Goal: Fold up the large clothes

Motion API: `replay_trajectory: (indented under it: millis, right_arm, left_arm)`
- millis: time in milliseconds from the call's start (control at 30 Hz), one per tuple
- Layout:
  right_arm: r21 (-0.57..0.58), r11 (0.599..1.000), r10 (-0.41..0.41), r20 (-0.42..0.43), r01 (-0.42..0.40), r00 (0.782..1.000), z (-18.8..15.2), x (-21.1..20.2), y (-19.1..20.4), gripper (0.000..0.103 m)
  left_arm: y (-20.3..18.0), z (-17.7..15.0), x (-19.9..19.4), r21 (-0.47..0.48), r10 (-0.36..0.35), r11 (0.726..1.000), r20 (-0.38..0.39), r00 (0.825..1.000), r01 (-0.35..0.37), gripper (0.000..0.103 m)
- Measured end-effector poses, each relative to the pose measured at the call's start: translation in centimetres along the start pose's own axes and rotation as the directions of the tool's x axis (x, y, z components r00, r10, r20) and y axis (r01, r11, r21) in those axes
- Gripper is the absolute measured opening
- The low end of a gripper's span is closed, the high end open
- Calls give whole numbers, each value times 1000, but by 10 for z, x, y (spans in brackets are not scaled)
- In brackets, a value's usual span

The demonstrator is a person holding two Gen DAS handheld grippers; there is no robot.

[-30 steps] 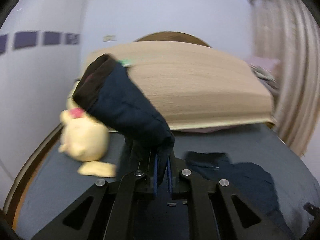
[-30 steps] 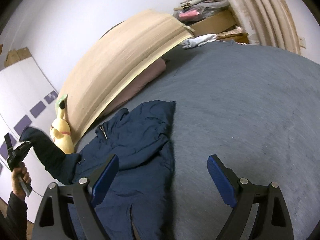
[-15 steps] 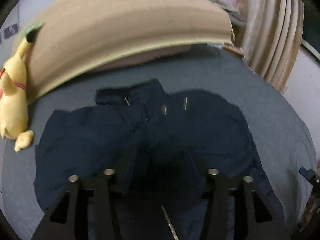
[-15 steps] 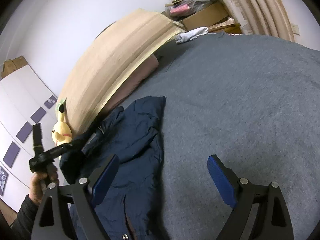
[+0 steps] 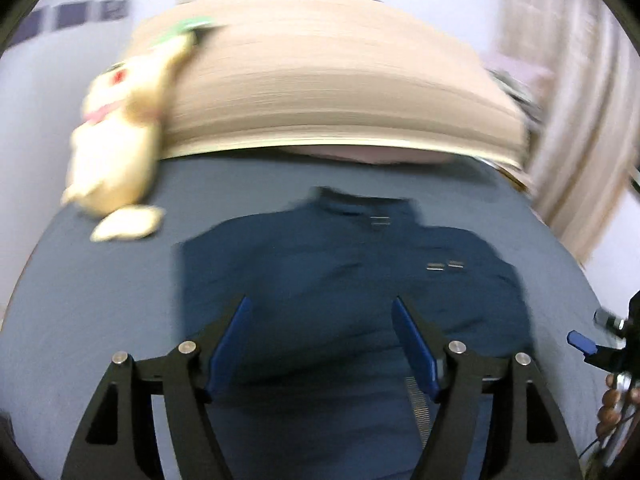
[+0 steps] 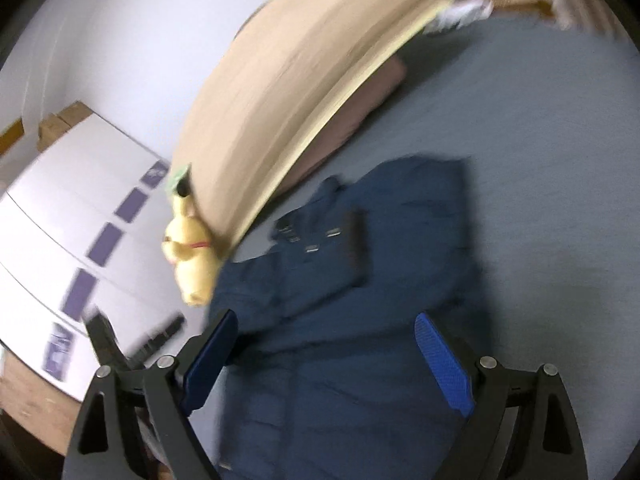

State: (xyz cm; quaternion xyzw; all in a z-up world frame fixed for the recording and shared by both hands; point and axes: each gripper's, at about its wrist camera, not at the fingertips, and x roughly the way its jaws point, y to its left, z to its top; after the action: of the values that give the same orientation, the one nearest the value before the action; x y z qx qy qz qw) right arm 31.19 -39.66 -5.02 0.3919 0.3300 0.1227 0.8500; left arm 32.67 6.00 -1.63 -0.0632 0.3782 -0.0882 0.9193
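- A grey bed (image 5: 100,300) fills both blurred views, its far end meeting a tan wooden headboard (image 5: 328,80).
- A navy jacket (image 5: 340,280) lies flat mid-bed; its lower hem is cut off by the frame.
- A yellow plush toy (image 5: 116,156) leans on the headboard, details smeared.
- The left gripper (image 5: 320,344) is opening, nothing between its jaws.
- The right gripper (image 6: 324,360) stands wide, empty, above the jacket.
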Motion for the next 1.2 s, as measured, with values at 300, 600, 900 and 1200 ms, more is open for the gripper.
replay_trajectory:
  millis: [300, 600, 900, 1200]
  right_arm:
    - [307, 952, 18, -113, 17, 993, 19, 129, -26, 92]
    - [130, 967, -206, -102, 219, 973, 39, 154, 8, 10]
    - [-293, 900, -274, 190, 321, 943, 32, 59, 115, 10]
    - [-138, 893, -431, 8, 428, 902, -9, 114, -9, 10]
  left_arm:
    - [128, -66, -24, -260, 117, 958, -41, 992, -124, 73]
    - [154, -90, -29, -321, 113, 939, -51, 992, -124, 73]
    - [134, -71, -23, -302, 119, 946, -4, 993, -115, 73]
    - [71, -31, 7, -192, 116, 975, 14, 993, -111, 73]
